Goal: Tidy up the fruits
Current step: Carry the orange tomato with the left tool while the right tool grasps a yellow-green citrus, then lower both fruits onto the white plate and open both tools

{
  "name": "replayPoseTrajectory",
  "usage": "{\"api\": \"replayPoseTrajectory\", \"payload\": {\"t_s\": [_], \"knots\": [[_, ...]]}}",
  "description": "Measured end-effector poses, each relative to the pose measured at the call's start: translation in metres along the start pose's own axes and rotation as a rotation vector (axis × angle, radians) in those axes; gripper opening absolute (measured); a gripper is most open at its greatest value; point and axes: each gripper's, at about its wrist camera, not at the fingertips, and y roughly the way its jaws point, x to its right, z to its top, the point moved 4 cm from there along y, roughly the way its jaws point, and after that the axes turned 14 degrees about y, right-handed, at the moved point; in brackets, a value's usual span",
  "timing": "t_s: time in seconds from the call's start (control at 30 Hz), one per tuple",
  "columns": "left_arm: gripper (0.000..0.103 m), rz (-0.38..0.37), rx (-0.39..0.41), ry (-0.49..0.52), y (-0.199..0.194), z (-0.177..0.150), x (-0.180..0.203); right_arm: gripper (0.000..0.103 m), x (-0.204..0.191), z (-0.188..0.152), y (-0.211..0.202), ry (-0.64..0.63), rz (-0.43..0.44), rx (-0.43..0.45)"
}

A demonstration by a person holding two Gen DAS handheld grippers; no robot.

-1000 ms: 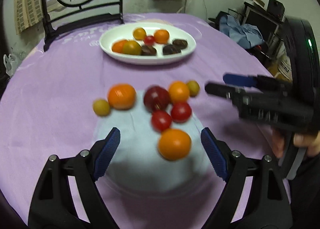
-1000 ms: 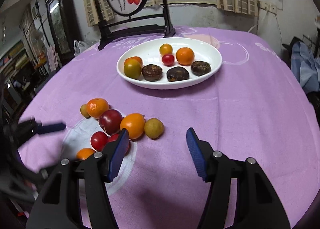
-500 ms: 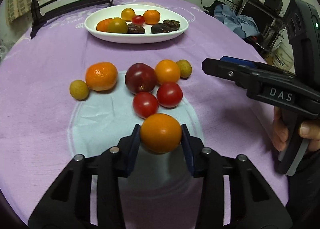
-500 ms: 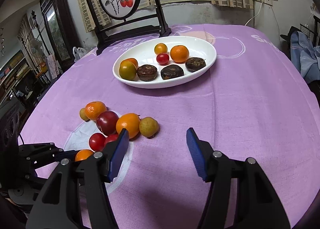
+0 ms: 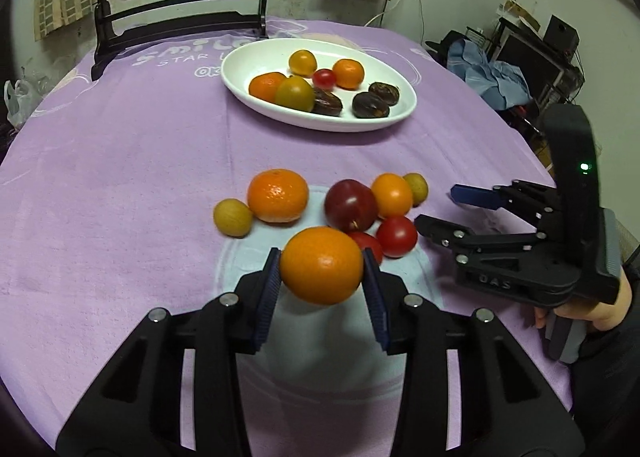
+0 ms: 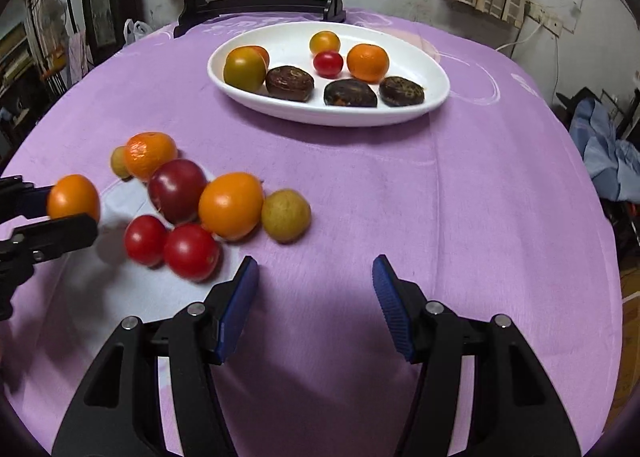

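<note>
Left wrist view showed the left gripper (image 5: 322,283) clamped on an orange (image 5: 321,265), one blue pad against each side; a second before, that fruit had lain loose on the purple table (image 5: 120,177) between wide jaws, so the grasp had been made within that second. The orange now sat nearer the camera than the heap of loose fruit (image 5: 352,205), which lay between it and the white oval plate (image 5: 240,69), and judging by the shadow beneath it looked raised off the cloth. The plate, on the far side of the heap, already carried several small fruits and three dark ones. The right gripper (image 6: 314,289) hung on the near side of the heap, well short of the plate, with a red tomato (image 6: 191,251) just beyond its left pad; its jaws had just been closing a little, yet stood apart with nothing between them. With one fruit secured, the likely next stage was carrying it past the heap to the plate, while seven pieces remained on the table for later picks.
</note>
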Motion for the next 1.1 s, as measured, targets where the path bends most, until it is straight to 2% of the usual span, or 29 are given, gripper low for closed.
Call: {"api": "replayPoseTrajectory", "payload": {"t_s": [0.27,0.3,0.43,0.53,0.67,0.77,0.9,1.0,1.1], "knots": [[0.04,-0.026,-0.019,-0.009,0.009,-0.005,0.0,0.033,-0.014,0.02,0.012,-0.092,0.048,0.016],[0.041,-0.025,-0.02,-0.008,0.01,-0.006,0.0,0.028,-0.016,0.02,0.013,-0.103,0.054,0.018],[0.041,-0.023,-0.031,-0.016,0.013,-0.008,-0.002,0.026,-0.021,0.019,0.013,-0.137,0.045,0.037],[0.041,-0.017,-0.032,-0.016,0.013,-0.008,-0.002,0.026,-0.016,0.019,0.006,-0.11,0.054,0.035],[0.04,-0.004,-0.011,-0.009,0.006,-0.002,-0.001,0.026,-0.011,0.02,-0.02,-0.065,0.079,0.087],[0.04,0.012,0.006,0.002,-0.002,0.013,-0.003,0.026,-0.005,0.03,-0.045,-0.013,0.114,0.148],[0.04,0.045,0.081,0.02,-0.015,0.056,-0.008,0.026,-0.001,0.053,-0.068,0.047,0.139,0.258],[0.04,0.059,0.11,-0.003,-0.009,0.087,-0.017,0.026,0.003,0.076,-0.067,0.092,0.135,0.302],[0.04,0.075,0.113,-0.025,0.009,0.117,-0.03,0.026,0.006,0.094,-0.051,0.111,0.112,0.299]]}}
